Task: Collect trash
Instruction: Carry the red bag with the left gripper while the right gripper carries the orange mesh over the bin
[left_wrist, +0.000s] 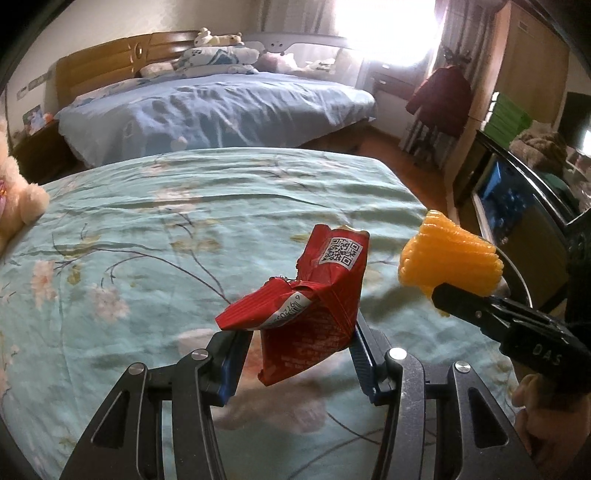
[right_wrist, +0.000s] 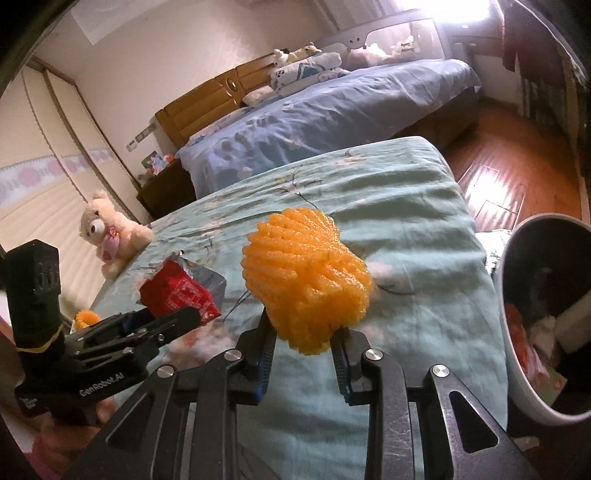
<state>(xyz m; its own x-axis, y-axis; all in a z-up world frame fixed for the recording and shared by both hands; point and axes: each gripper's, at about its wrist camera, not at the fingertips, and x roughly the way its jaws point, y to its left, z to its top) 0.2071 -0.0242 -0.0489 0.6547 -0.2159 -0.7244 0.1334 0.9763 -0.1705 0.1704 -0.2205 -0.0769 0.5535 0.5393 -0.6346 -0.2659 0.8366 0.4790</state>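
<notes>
A crumpled red foil wrapper (left_wrist: 306, 314) is clamped in the left tool (left_wrist: 301, 350) and an orange foam fruit net (right_wrist: 306, 280) in the right tool (right_wrist: 303, 347), either liable to be dropped beside the grey bin (right_wrist: 517, 332) if released early.

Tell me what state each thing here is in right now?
Red wrapper: crumpled, torn open, held above the bed.
Orange foam net: bunched, held aloft.
Left gripper: shut on the wrapper.
Right gripper: shut on the net.
Trash bin: open, partly filled.
Teddy bear: sitting upright.
</notes>
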